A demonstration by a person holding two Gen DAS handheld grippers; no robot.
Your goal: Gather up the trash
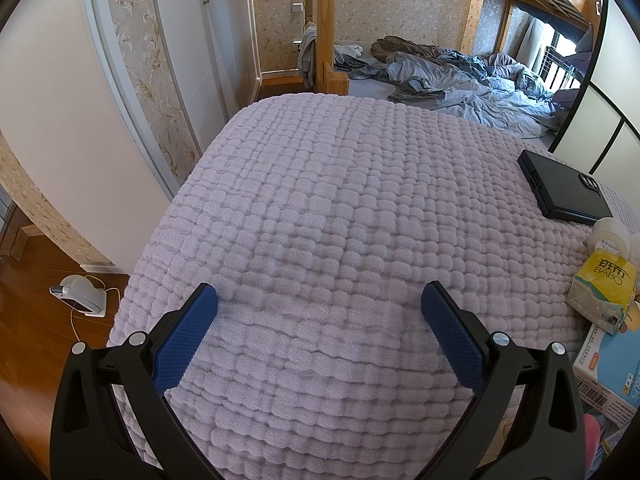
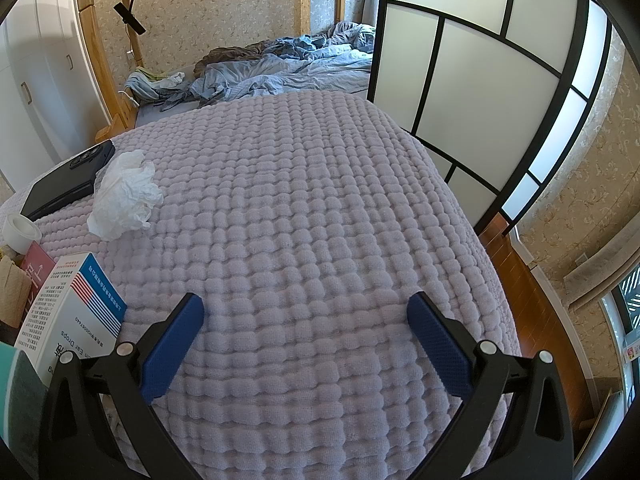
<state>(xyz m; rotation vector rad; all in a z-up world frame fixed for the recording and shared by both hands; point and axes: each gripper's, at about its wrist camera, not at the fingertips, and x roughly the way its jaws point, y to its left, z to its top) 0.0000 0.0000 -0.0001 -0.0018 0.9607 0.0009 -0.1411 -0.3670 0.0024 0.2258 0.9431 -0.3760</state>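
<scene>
A crumpled white tissue lies on the lilac quilted bed cover at the left of the right wrist view. Near it are a white tape roll and an ear-drops box. In the left wrist view a yellow tissue pack, the tape roll and a blue-and-white box sit at the right edge of the cover. My left gripper is open and empty above the cover. My right gripper is open and empty, right of the box.
A black phone lies behind the tissue; it also shows in the left wrist view. A rumpled blue bed lies beyond. A sliding screen stands on the right. A white device sits on the wooden floor.
</scene>
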